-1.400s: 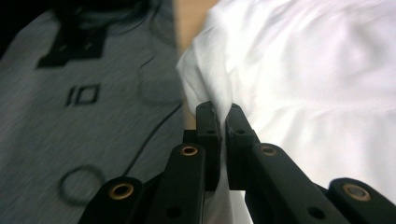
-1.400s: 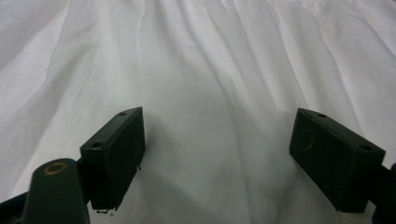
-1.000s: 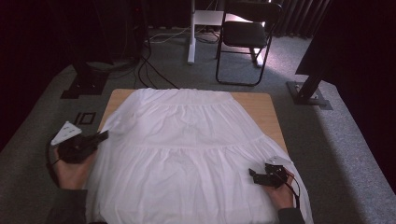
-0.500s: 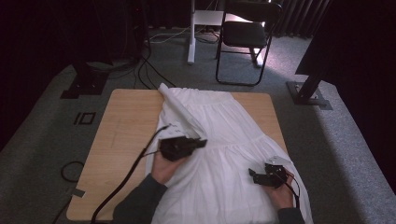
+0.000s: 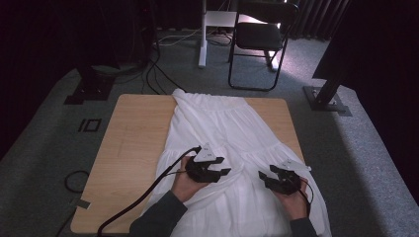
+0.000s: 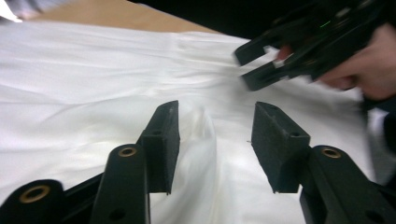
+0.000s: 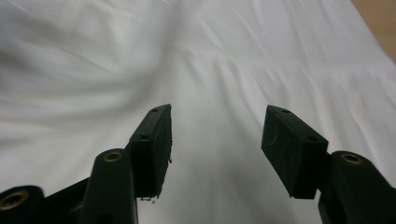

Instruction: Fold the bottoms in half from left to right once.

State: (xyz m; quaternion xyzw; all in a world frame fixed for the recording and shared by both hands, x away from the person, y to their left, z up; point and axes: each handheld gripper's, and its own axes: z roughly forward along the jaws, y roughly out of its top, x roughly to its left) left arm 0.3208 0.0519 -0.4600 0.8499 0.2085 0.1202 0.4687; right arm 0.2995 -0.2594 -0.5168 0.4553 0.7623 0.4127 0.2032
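A white tiered garment [image 5: 232, 128] lies on the wooden table [image 5: 133, 138], its left side folded over toward the right. My left gripper [image 5: 222, 173] rests on the cloth near the front middle. Its jaws have just been opening, and they stand apart around a small raised ridge of fabric [image 6: 205, 126] without pressing it. In the left gripper view my left gripper [image 6: 215, 109] faces the right gripper [image 6: 245, 67], held in a hand. My right gripper [image 5: 264, 175] hovers over the garment's front right. Its jaws have just been closing, and they remain apart over flat cloth [image 7: 233, 56] with nothing between them [image 7: 217, 112].
The left gripper's black cable [image 5: 133, 207] trails over the table's front edge. Bare wood shows on the table's left half. Beyond the table stand a black chair [image 5: 257, 39], a white post [image 5: 202, 34], floor cables [image 5: 153, 64] and two black stand bases [image 5: 89, 89] [image 5: 326, 98].
My left hand swept from the table's left edge to the middle, carrying the garment's left side over onto itself, then its jaws parted. The right gripper rose slightly and its jaws narrowed.
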